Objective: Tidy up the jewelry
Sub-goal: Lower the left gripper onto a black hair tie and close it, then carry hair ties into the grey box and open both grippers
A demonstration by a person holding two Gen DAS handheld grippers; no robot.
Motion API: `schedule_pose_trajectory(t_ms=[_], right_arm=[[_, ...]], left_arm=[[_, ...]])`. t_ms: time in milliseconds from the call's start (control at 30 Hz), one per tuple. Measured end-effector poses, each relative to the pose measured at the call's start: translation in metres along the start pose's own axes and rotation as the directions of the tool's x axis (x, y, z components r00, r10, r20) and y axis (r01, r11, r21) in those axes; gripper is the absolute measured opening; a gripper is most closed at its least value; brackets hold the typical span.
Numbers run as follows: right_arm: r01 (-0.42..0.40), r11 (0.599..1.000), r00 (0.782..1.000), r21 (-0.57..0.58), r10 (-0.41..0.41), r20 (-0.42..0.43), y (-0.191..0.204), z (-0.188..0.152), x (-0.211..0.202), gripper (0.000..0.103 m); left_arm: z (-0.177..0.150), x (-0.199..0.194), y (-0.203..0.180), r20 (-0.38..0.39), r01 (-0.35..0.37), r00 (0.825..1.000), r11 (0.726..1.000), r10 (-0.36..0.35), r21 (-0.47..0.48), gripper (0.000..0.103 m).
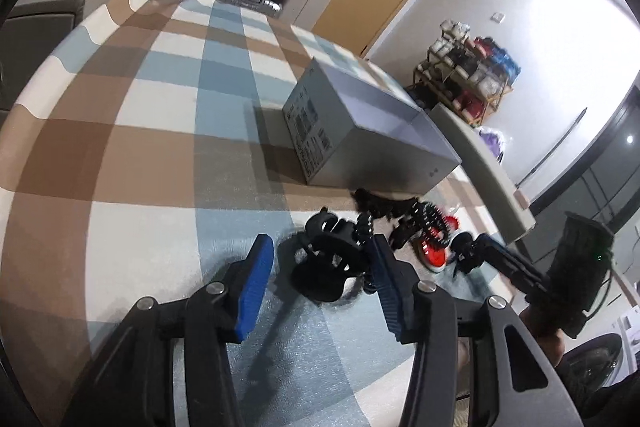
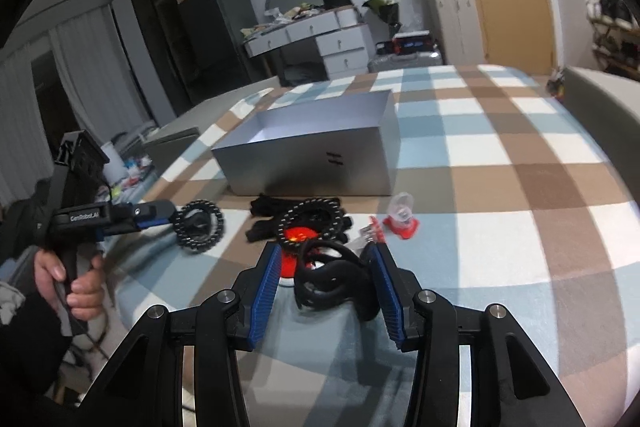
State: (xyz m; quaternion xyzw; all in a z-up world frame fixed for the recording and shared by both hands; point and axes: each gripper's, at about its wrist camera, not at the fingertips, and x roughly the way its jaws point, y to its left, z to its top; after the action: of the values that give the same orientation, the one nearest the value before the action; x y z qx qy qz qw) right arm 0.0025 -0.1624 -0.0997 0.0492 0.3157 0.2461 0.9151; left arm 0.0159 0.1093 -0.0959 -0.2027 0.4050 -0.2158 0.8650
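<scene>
An open grey box (image 2: 316, 151) stands on the checked cloth; it also shows in the left wrist view (image 1: 360, 131). In front of it lie black jewelry pieces: a beaded bracelet (image 2: 316, 219) over a red item (image 2: 298, 235), black cords (image 2: 276, 207), and a small clear ring stand on a red base (image 2: 402, 219). My right gripper (image 2: 326, 291) is open around a black looped band (image 2: 332, 279). My left gripper (image 1: 320, 279) is open, jaws either side of a black beaded bracelet (image 1: 328, 263); the right wrist view shows that bracelet (image 2: 200, 225) at its tip.
The bed's checked blue, brown and white cloth (image 2: 500, 163) stretches to the right and back. A desk with drawers (image 2: 312, 35) and a dark cabinet (image 2: 200, 19) stand behind. A shoe rack (image 1: 468, 79) stands by the wall.
</scene>
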Motion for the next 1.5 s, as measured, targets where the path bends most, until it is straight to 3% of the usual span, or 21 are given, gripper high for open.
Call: schedule_pose_trajectory(t_ms=[200, 300, 533, 633, 867, 933, 1067, 1167, 1233, 1300, 1400, 1433, 1467, 1500], right_arm=[[0.044, 0.999, 0.999, -0.025, -0.044, -0.023, 0.001, -0.001, 0.004, 0.046], [0.053, 0.998, 0.998, -0.019, -0.054, -0.026, -0.002, -0.002, 0.005, 0.045], [0.022, 1.000, 1.000, -0.019, -0.022, -0.005, -0.002, -0.003, 0.001, 0.042], [0.001, 1.000, 1.000, -0.004, -0.001, 0.012, -0.004, -0.002, -0.001, 0.042], [-0.013, 1.000, 0.999, 0.001, 0.013, 0.032, -0.001, 0.002, -0.003, 0.042], [-0.007, 1.000, 0.999, -0.010, 0.007, 0.032, 0.002, 0.002, -0.002, 0.042], [-0.009, 1.000, 0.999, -0.017, 0.010, 0.036, 0.005, 0.003, -0.002, 0.042], [-0.015, 1.000, 0.999, -0.024, 0.016, 0.039, 0.007, 0.004, -0.001, 0.042], [-0.020, 1.000, 0.999, -0.023, 0.020, 0.041, 0.008, 0.004, 0.000, 0.042], [-0.025, 0.999, 0.999, -0.021, 0.026, 0.042, 0.008, 0.004, 0.002, 0.042], [-0.028, 0.999, 0.999, -0.026, 0.029, 0.035, 0.010, 0.003, 0.005, 0.042], [-0.029, 0.999, 0.999, -0.028, 0.030, 0.032, 0.010, 0.003, 0.006, 0.042], [-0.028, 0.999, 0.999, -0.030, 0.029, 0.031, 0.010, 0.002, 0.006, 0.042], [-0.027, 0.999, 0.999, -0.031, 0.028, 0.031, 0.010, 0.002, 0.007, 0.042]], left_arm=[[0.001, -0.003, 0.002, 0.000, -0.001, 1.000, 1.000, 0.001, -0.017, 0.043], [0.001, -0.004, 0.002, 0.007, 0.045, 0.999, 0.999, -0.045, -0.018, 0.025], [0.000, -0.007, -0.003, 0.027, 0.020, 0.999, 1.000, -0.020, 0.011, 0.024], [0.002, -0.014, -0.004, 0.043, -0.004, 0.999, 1.000, 0.003, 0.020, 0.024], [0.004, -0.027, -0.025, 0.096, -0.180, 0.981, 0.974, 0.168, 0.134, 0.024], [0.003, -0.030, -0.036, 0.133, -0.248, 0.965, 0.951, 0.226, 0.186, 0.024], [0.002, -0.033, -0.065, 0.231, -0.381, 0.919, 0.870, 0.319, 0.312, 0.024], [0.004, -0.030, -0.081, 0.278, -0.428, 0.899, 0.815, 0.338, 0.390, 0.024], [0.007, -0.026, -0.086, 0.286, -0.433, 0.897, 0.801, 0.338, 0.412, 0.024], [0.009, -0.016, -0.092, 0.318, -0.494, 0.867, 0.746, 0.384, 0.445, 0.024], [0.005, -0.005, -0.103, 0.328, -0.493, 0.869, 0.703, 0.370, 0.512, 0.024], [0.002, -0.001, -0.108, 0.333, -0.497, 0.867, 0.680, 0.370, 0.539, 0.024], [-0.005, 0.005, -0.114, 0.344, -0.509, 0.861, 0.633, 0.375, 0.584, 0.024], [-0.012, 0.012, -0.120, 0.380, -0.550, 0.835, 0.564, 0.398, 0.616, 0.024]])
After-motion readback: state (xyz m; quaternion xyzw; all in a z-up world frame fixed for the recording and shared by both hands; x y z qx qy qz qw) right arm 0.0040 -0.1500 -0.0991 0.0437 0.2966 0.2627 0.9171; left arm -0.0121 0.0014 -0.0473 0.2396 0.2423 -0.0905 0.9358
